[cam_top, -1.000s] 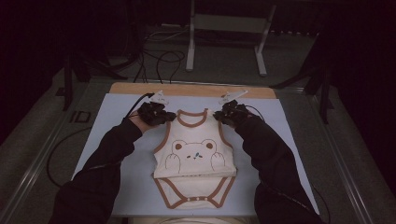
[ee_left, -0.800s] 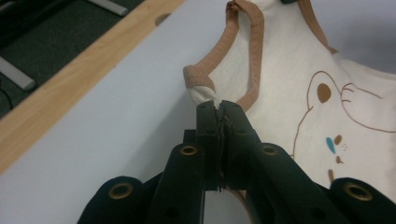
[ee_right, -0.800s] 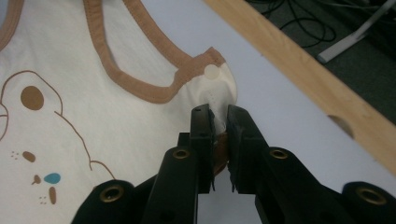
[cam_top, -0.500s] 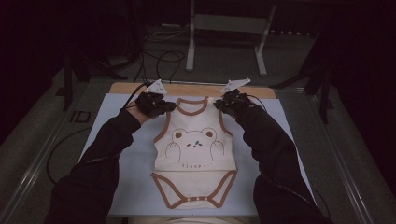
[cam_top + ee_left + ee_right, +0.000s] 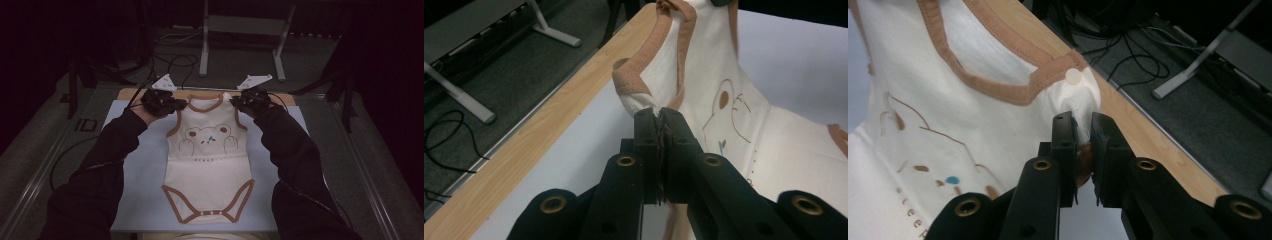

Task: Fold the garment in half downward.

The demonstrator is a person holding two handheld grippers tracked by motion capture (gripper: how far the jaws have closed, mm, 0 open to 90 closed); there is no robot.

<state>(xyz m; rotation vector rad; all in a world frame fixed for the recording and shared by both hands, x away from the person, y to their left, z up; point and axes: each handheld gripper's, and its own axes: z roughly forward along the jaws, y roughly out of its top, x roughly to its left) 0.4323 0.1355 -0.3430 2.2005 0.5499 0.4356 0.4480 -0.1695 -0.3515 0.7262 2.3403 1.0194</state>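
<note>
Where the soft cream bodysuit (image 5: 210, 160) — knit cotton, tan ribbed trim, a bear drawn on its chest — lies spread on the pale blue sheet (image 5: 140, 175) over the wooden worktop (image 5: 131, 93), each shoulder strap is pinched. The left hand-held gripper (image 5: 176, 106) clamps one strap, the right hand-held gripper (image 5: 235, 102) the other — both forearms reaching forward, straps lifted.

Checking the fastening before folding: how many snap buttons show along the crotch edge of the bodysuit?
3, in a row on the brown crotch trim of the bodysuit at its near end: left, middle, right. Others may be hidden.
</note>
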